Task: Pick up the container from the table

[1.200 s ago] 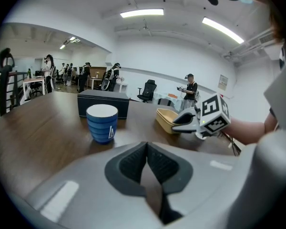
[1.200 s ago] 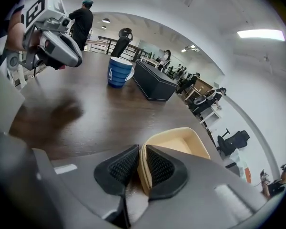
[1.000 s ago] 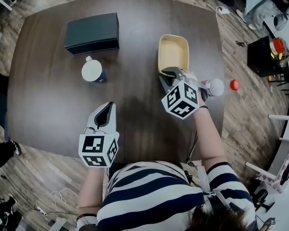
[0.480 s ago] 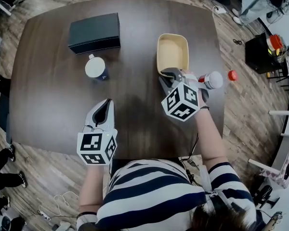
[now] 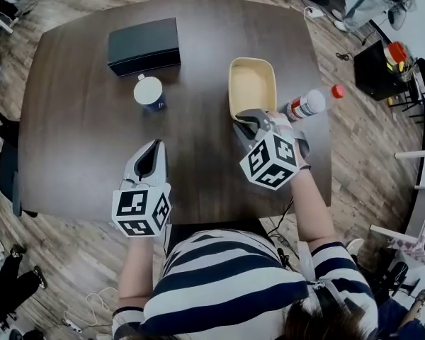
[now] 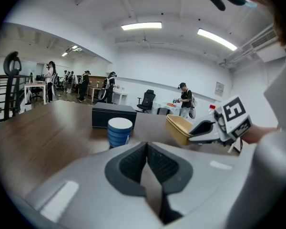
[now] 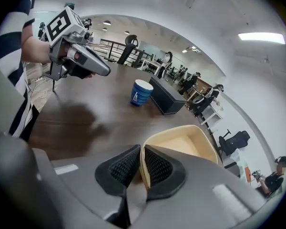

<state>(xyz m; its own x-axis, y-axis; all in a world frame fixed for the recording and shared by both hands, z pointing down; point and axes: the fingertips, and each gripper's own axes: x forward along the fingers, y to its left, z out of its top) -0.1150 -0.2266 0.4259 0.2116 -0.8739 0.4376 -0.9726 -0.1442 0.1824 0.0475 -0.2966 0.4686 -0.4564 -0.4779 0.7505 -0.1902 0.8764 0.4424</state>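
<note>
Where the right gripper was clamped on it, the near rim of the cream, rounded-rectangular container was hidden, right of centre on the dark wood-grain table. The left gripper was seen closed, empty.

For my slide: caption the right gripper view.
Right tongs grip the rim of a cream rectangular plastic container over a dark wooden table.

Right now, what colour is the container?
The container is pale yellow, clearest in the right gripper view.
</note>
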